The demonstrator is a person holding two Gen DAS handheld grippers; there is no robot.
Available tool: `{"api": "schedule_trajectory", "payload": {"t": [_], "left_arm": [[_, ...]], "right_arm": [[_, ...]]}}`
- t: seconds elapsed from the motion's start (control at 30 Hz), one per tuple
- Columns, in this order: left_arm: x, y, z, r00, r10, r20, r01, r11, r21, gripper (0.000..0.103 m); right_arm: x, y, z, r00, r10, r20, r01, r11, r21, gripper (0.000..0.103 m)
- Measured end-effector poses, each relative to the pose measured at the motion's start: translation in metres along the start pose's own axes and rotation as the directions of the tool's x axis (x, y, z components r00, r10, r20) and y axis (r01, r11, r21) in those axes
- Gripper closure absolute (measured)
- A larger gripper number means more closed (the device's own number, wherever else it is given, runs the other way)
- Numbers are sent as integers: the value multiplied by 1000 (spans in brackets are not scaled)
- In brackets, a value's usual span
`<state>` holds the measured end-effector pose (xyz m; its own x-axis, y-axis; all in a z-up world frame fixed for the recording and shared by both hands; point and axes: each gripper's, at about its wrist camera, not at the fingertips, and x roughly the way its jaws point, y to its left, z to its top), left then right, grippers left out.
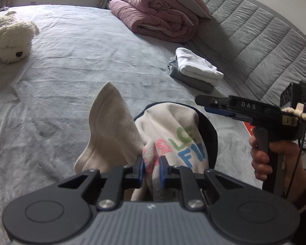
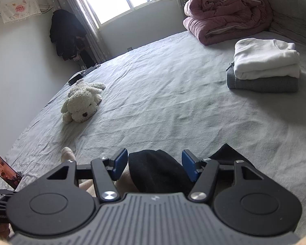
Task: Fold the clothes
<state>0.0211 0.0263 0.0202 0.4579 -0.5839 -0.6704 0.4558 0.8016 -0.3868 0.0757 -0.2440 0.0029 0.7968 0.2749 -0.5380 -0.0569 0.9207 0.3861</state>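
On the grey bed sheet point(image 1: 75, 57), the left gripper point(image 1: 152, 166) has its blue pads pinched tight on a cream sweatshirt point(image 1: 167, 126) with dark lining, lifted in a bunch; its coloured print reads partly "LO" and "FI". Beside it the right gripper point(image 2: 154, 164), marked "DAS" on its side, stands half open over dark cloth, gripping nothing; folded white and grey clothes point(image 2: 265, 67) lie stacked near a rolled pink quilt point(image 2: 228, 10); a plush dog point(image 2: 81, 104) lies well apart.

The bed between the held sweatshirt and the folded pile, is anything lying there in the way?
Nothing visible. The left claw pinches the cream sweatshirt, and only bare grey sheet lies between it and the folded clothes. The plush dog sits far aside.
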Motion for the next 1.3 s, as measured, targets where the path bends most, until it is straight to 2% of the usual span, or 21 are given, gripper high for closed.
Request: {"api": "schedule_trajectory", "payload": {"t": [0.17, 0.3, 0.37, 0.47, 0.6, 0.73, 0.8, 0.87, 0.97, 1.13, 1.3], "left_arm": [[5, -6, -5, 998, -9, -67, 13, 998, 59, 87], [10, -2, -4, 998, 16, -67, -13, 999, 45, 86], [10, 5, -2, 998, 15, -62, -14, 1000, 15, 84], [8, 14, 0, 999, 10, -52, -11, 1000, -27, 83], [6, 25, 2, 999, 7, -38, -10, 997, -83, 81], [0, 31, 7, 999, 35, -1, -34, 994, -108, 80], [-4, 36, 11, 999, 45, 27, -42, 993, -113, 76], [-1, 41, 14, 996, 76, 42, -71, 991, -112, 67], [17, 52, 18, 990, 142, -4, -141, 980, -140, 69], [33, 63, 16, 983, 182, -20, -183, 965, -190, 72], [44, 65, 14, 993, 118, -21, -120, 963, -243, 73]], "right_arm": [[12, 0, -3, 999, 17, -35, -17, 1000, 8, 40], [26, -2, -7, 995, 46, -88, -43, 998, 35, 43], [31, -2, -10, 991, 66, -114, -62, 997, 43, 64], [32, 3, -13, 989, 74, -129, -72, 997, 23, 75], [28, 10, -14, 992, 50, -119, -53, 998, -29, 76], [28, 9, -16, 992, 42, -121, -47, 998, -38, 75], [29, 9, -16, 992, 41, -121, -46, 998, -35, 74], [30, 9, -17, 992, 39, -121, -43, 999, -32, 74], [31, 10, -18, 992, 36, -120, -40, 999, -36, 73], [31, 12, -21, 992, 31, -125, -38, 998, -52, 72], [30, 12, -21, 992, 34, -123, -40, 998, -49, 71]]}}
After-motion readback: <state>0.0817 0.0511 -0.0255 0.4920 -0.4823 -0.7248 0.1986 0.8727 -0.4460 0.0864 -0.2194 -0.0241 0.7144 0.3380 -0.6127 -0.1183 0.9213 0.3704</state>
